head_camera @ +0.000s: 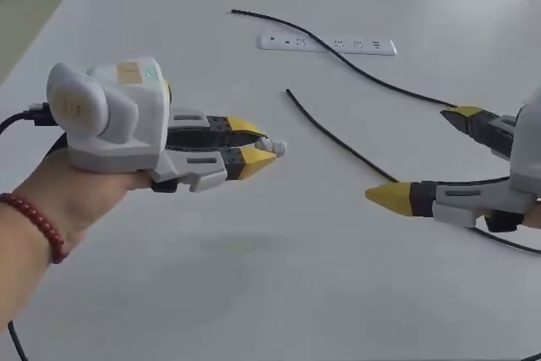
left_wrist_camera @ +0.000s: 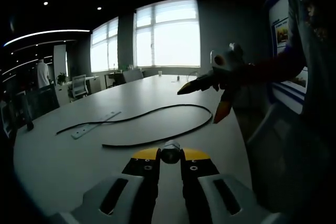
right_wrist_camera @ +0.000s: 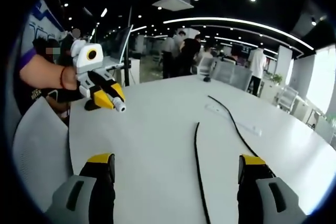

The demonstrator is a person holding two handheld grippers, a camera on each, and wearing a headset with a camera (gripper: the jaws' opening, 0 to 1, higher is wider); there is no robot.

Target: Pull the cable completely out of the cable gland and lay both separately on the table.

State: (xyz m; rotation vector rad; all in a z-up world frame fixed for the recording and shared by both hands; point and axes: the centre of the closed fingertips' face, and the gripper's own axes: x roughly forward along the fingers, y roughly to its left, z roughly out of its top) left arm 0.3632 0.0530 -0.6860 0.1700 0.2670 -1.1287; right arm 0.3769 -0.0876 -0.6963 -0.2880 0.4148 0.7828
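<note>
Already the cable (head_camera: 338,141) lies free mid-frame on the table (head_camera: 254,276). My left gripper (head_camera: 269,148) pinches the gland (left_wrist_camera: 169,152), not yet laid down; my right gripper (head_camera: 418,154) gapes empty.

head view: high, tilted down-forward over table (head_camera: 279,276), left gripper (head_camera: 264,148) and right gripper (head_camera: 410,154) close below. left gripper view: low, along own jaws, cable gland (left_wrist_camera: 169,151) near lens, toward windows (left_wrist_camera: 168,38). right gripper view: low, faces office interior. all share cable (head_camera: 342,142), power strip (head_camera: 327,43); each gripper view catches other gripper.
</note>
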